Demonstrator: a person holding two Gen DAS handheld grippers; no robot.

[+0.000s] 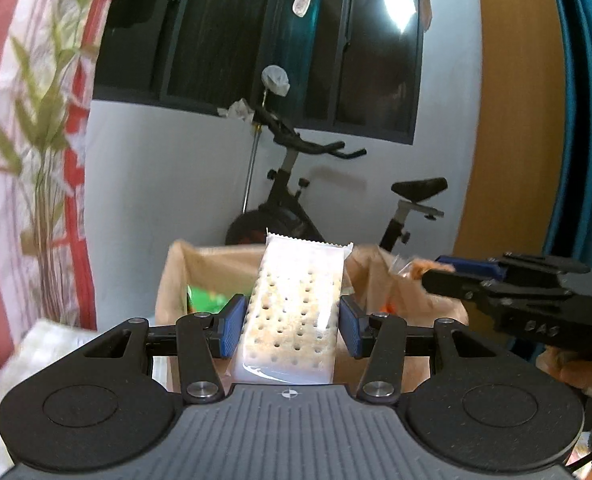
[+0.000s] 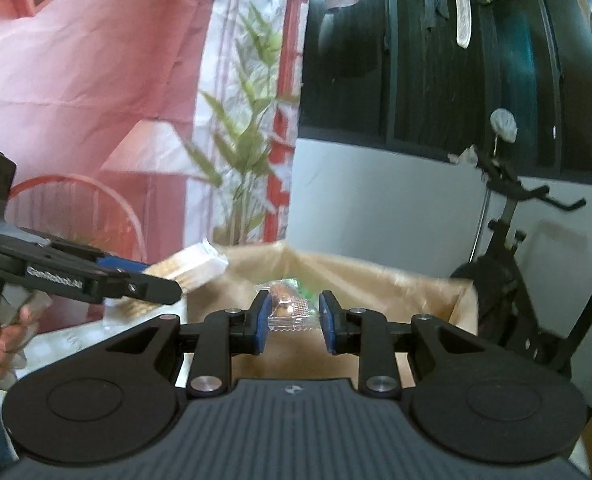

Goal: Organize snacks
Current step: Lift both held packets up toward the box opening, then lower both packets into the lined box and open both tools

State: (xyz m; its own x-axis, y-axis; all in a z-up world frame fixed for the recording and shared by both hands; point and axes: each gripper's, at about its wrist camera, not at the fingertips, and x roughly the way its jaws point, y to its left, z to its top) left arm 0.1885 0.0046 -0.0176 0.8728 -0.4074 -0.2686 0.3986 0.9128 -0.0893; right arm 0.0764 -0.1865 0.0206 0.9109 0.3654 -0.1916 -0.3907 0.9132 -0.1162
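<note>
Directly ahead of both grippers, the open cardboard box is seen. The cracker packet is clamped lengthwise in the left gripper; the small clear-wrapped snack is pinched in the right gripper, equally near the box.

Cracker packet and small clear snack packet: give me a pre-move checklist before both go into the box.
1. Left claw grips the cracker packet between both pads: ok.
2. Right claw is closed on the small clear snack packet: ok; the packet is thin and crinkly, so how firmly it is held: cannot tell.
3. Cardboard box stands open ahead of both claws: ok.
4. Room inside the box: cannot tell; only a green packet shows, the floor is hidden.
5. The two claws are apart, not touching: ok.
6. Exercise bike stands behind the box, out of the way: ok.
</note>
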